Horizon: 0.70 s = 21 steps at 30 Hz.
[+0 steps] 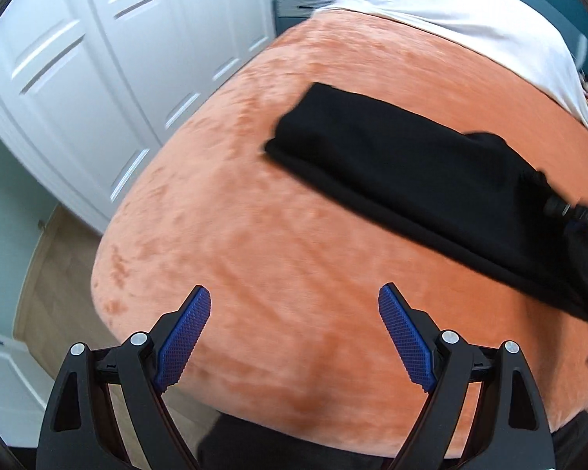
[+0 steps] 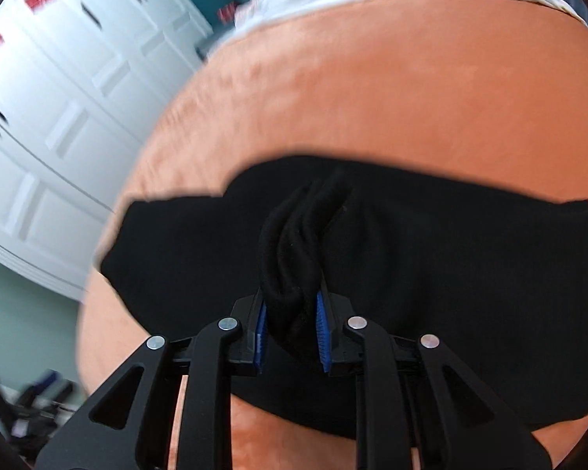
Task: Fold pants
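Observation:
The black pants point(image 1: 411, 180) lie folded in a long strip on the orange blanket point(image 1: 274, 235). My left gripper point(image 1: 294, 301) is open and empty, above bare blanket to the near left of the pants. My right gripper point(image 2: 290, 305) is shut on a bunched fold of the pants point(image 2: 298, 243), near the middle of the strip's near edge, and lifts that fold a little. In the left wrist view the right gripper point(image 1: 576, 211) shows at the far right edge, on the pants' right end. The view is blurred by motion.
The bed's left edge drops to a wooden floor point(image 1: 55, 274). White wardrobe doors point(image 1: 98, 78) stand to the left. A white sheet and pillows point(image 1: 470, 11) lie at the head of the bed. A grey nightstand point(image 1: 302, 4) stands behind. Dark clutter point(image 2: 39, 399) lies on the floor.

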Tool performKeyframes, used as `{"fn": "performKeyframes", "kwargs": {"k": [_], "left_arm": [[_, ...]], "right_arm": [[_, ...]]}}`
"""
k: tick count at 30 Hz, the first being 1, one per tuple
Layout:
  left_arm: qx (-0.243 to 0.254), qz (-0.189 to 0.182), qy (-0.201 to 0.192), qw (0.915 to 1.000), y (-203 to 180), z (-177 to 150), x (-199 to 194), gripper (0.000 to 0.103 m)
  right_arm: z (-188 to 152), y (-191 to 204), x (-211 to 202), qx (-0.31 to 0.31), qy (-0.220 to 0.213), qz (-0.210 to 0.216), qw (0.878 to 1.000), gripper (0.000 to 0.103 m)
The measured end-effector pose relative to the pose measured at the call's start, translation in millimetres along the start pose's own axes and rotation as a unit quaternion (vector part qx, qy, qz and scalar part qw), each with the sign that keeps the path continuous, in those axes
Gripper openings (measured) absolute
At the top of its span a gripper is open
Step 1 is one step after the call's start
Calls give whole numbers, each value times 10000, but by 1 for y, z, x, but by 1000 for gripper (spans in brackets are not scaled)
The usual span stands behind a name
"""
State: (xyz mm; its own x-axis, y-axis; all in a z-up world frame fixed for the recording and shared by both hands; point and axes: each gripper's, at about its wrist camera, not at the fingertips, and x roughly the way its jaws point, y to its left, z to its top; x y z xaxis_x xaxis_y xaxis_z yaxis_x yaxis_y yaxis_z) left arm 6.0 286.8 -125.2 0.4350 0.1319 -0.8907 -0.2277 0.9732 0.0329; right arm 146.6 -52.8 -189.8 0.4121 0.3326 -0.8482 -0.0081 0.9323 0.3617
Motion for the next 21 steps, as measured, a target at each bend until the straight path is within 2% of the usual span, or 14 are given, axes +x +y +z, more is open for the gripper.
{"fn": "performKeyframes", "kwargs": {"k": [2, 4, 5, 6, 8, 11, 13, 15, 19, 20, 21], "left_arm": [[-117, -21, 3, 9999, 16, 4, 7, 85], [-175, -58, 28, 9998, 25, 7, 14, 85], [-205, -69, 42, 9998, 29, 10, 19, 85], [-218, -98, 51, 9997, 29, 13, 23, 85], [-312, -197, 105, 9993, 34, 24, 35, 85], [-671, -658, 195, 9954, 37, 45, 54, 85], [-1063, -1095, 366, 9876, 39, 64, 74, 85], [-1391, -1356, 450, 9799, 37, 82, 95, 85], [-1567, -1358, 648, 9761, 26, 111, 128, 85], [-1715, -1374, 760, 9726, 25, 116, 139, 85], [-1949, -1661, 886, 9626, 26, 120, 153, 85]], "right_arm": [[-10, -2, 13, 23, 112, -84, 9999, 23], [-13, 1, 13, -110, -48, -153, 9998, 28], [-13, 6, 10, -167, -37, -165, 9997, 37], [-13, 14, 8, -233, -32, -171, 9996, 51], [-19, 28, -10, -527, -182, -360, 9978, 70], [-34, 43, -37, -892, -442, -413, 9942, 72], [-43, 45, -52, -929, -559, -512, 9928, 72], [-56, 40, -70, -827, -638, -556, 9930, 72], [-73, 26, -92, -657, -659, -664, 9934, 73], [-77, 19, -98, -577, -645, -716, 9937, 73], [-79, 14, -103, -493, -649, -749, 9939, 73]]}}
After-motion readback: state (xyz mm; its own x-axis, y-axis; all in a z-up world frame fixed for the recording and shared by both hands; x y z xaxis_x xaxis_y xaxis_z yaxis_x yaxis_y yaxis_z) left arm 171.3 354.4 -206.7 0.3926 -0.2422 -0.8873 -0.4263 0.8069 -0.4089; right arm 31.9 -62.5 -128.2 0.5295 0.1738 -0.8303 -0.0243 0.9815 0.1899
